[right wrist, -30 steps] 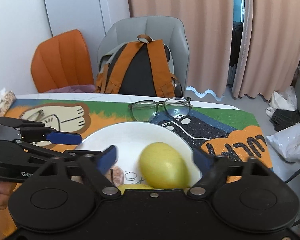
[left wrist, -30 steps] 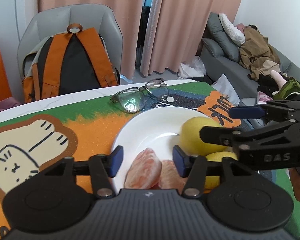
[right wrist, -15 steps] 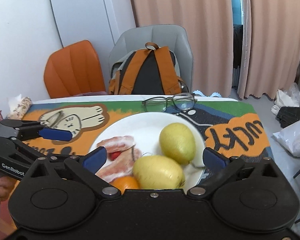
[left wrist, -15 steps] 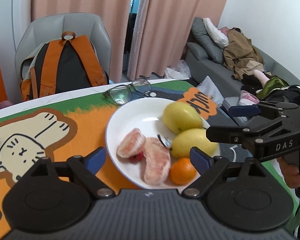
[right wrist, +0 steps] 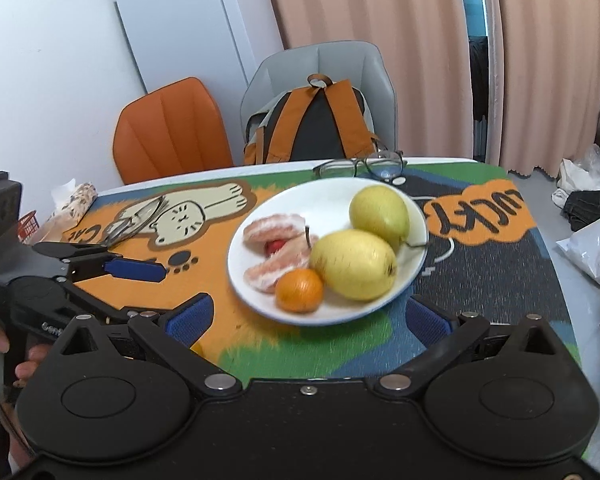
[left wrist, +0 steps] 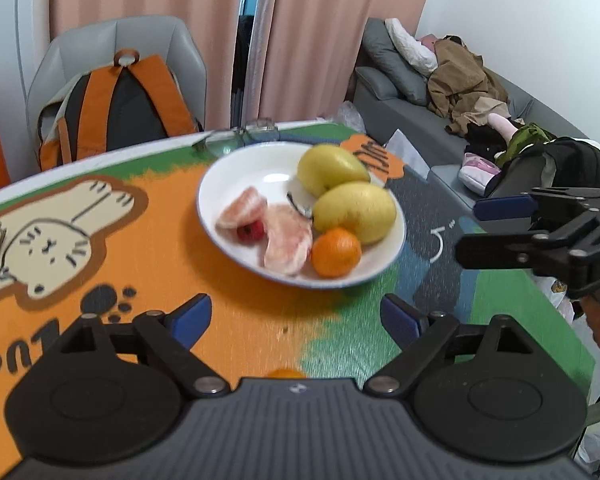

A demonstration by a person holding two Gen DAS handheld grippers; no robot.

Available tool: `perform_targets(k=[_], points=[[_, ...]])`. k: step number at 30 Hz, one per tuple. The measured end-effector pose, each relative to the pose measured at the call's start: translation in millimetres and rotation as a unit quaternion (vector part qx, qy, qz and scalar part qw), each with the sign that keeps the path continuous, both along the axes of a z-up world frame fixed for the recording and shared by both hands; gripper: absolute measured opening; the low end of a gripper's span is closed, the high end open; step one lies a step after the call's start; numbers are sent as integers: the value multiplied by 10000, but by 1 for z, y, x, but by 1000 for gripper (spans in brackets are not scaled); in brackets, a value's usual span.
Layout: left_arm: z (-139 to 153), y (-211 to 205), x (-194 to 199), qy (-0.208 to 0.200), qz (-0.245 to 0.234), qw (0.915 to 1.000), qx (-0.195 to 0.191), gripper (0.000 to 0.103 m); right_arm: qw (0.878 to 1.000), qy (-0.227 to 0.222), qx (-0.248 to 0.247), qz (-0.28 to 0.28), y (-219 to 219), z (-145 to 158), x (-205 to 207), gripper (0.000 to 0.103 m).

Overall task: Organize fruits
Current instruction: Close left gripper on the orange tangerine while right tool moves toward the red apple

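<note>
A white plate [left wrist: 268, 172] [right wrist: 324, 204] sits on the cartoon table mat. It holds two yellow pears [left wrist: 356, 212] [right wrist: 354, 264], a small mandarin [left wrist: 336, 252] [right wrist: 299, 290], pink peeled citrus segments [left wrist: 288, 244] [right wrist: 274, 226] and a small red fruit [left wrist: 252, 232]. My left gripper [left wrist: 294, 316] is open and empty, a short way in front of the plate's near rim. My right gripper [right wrist: 308, 318] is also wide open and empty, just short of the plate. Each gripper shows in the other's view, at the right edge [left wrist: 500, 228] and at the left edge [right wrist: 136, 270]. A sliver of orange [left wrist: 286, 372] peeks out above the left gripper's body.
A pair of glasses [left wrist: 236, 140] [right wrist: 360, 166] lies just beyond the plate. An orange-and-black backpack [right wrist: 316, 124] rests on a grey chair behind the table, with an orange chair [right wrist: 172, 128] beside it. Thin metal items [right wrist: 136, 216] lie on the mat's cat drawing. A sofa [left wrist: 420, 120] stands to the right.
Both grippers drew back from the plate toward the table's near edge. The left jaws, which stood around the citrus segments, spread wide; the right jaws left the pear and widened. All fruit stays on the plate.
</note>
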State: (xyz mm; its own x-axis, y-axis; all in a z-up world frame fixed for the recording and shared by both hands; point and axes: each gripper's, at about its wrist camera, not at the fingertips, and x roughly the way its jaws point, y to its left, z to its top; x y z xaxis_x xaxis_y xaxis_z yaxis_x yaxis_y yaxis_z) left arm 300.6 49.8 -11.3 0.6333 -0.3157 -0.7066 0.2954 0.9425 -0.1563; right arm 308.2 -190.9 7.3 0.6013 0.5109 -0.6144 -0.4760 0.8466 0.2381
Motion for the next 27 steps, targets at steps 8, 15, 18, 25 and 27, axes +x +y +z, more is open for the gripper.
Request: perform_targets(k=[8,15,18,25,27], points=[[-24,6,-10,300,109,9995,60,88,9999,67,-81,67,-3,-7,-22,103],[-39,6,-8,404,181,9989,135,72,9994,36,-262,229,2,-13,-38,103],[-43,4,-8,472,112,9987,152,58,9984,-89,-414,365,5,-14,-48,103],[-46,-1,-10,501,14,9986,196,38,9949,-289,-702,668,14,-24,-64,103],[-46,-3,-12,481,3,9985,253,38,9941,-298,-752,716,16,-27,-67,103]])
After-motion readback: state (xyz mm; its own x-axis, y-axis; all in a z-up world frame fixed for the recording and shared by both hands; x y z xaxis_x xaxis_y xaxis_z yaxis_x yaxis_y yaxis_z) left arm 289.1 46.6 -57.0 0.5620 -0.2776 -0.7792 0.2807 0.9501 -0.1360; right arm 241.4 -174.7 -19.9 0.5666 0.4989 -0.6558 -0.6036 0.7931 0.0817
